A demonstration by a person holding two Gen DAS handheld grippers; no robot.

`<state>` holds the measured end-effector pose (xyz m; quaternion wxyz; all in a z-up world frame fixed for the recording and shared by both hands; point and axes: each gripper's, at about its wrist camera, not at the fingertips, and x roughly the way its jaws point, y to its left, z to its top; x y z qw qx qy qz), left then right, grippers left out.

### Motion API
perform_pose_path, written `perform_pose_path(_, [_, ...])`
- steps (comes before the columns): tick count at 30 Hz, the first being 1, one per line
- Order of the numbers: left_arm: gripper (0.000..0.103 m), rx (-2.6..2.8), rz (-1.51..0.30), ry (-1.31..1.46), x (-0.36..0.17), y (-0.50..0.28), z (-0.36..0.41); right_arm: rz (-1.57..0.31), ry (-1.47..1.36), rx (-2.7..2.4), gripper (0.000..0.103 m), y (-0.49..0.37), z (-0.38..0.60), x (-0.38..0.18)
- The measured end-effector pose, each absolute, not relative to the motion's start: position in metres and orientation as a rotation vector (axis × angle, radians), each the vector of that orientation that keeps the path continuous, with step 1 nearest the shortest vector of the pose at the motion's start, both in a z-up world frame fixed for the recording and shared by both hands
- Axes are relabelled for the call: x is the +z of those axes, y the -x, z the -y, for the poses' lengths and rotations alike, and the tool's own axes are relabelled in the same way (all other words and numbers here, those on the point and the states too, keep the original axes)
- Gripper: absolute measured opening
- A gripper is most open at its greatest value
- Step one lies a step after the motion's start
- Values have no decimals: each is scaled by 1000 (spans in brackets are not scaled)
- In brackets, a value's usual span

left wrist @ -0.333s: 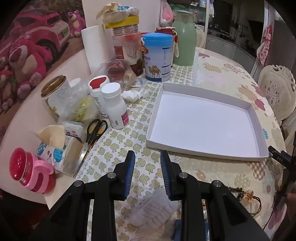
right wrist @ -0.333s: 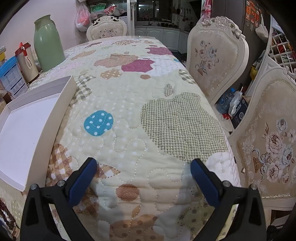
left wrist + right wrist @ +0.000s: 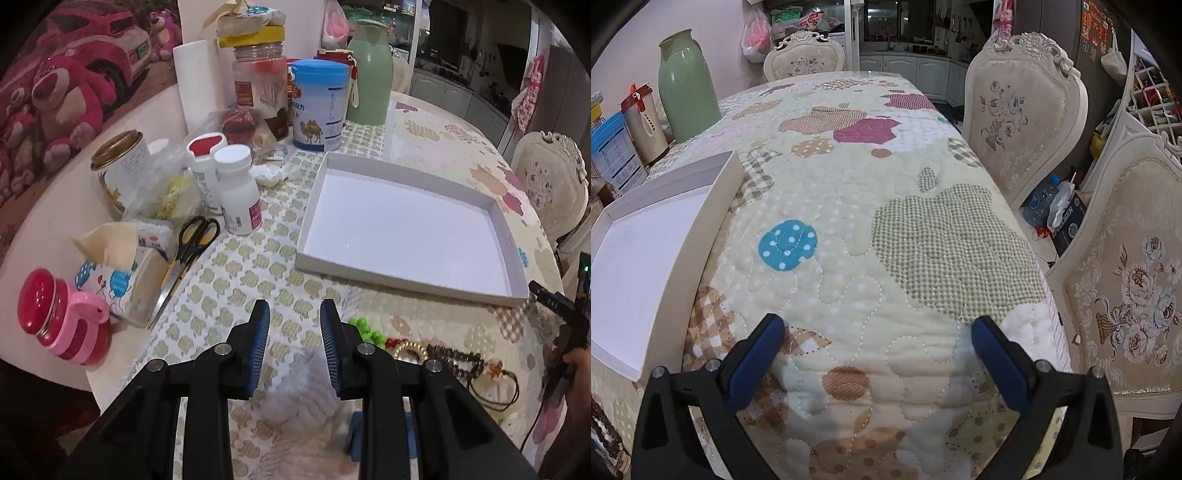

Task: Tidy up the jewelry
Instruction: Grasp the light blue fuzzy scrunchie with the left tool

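An empty white tray point(image 3: 406, 287) lies on the quilted tablecloth, and its near wall point(image 3: 718, 210) shows at the left of the right wrist view. In front of the tray lies the jewelry: green beads point(image 3: 365, 330), a pale gold bracelet point(image 3: 408, 349), dark brown beads point(image 3: 456, 358) and an amber pendant on a cord point(image 3: 495, 369). My left gripper point(image 3: 291, 319) hovers just left of the green beads, open with only cloth between its blue pads. My right gripper point(image 3: 877, 328) stands wide open over bare quilt right of the tray. Dark beads point(image 3: 605, 435) peek in at its lower left.
Scissors point(image 3: 192, 240), white pill bottles point(image 3: 238, 192), a tissue pack point(image 3: 118, 273), a red jar point(image 3: 62, 317), cans and a green flask point(image 3: 369, 74) crowd the table's left side. Ornate chairs point(image 3: 1019, 122) stand along the table's right edge. A hand holding the right tool point(image 3: 565, 325) shows at the right.
The left wrist view has tipped slightly downward, so the table things sit higher in the frame and the green beads have come into sight. The right wrist view is unchanged.
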<state>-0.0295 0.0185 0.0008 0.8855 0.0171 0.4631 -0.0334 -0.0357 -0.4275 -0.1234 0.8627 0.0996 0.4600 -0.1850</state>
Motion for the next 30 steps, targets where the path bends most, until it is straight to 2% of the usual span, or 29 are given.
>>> perform_pose_path(6, [27, -73, -975, -32, -2, 36, -25, -981, -212, -330, 102, 63, 400, -107])
perform_pose_path(20, [27, -101, -1002, -7, -5, 44, -35, -770, -103, -100, 102, 117, 288, 16])
perform_pose_path(30, [27, -110, -978, -8, 4, 48, -34, -716, -78, -5, 102, 123, 250, 43])
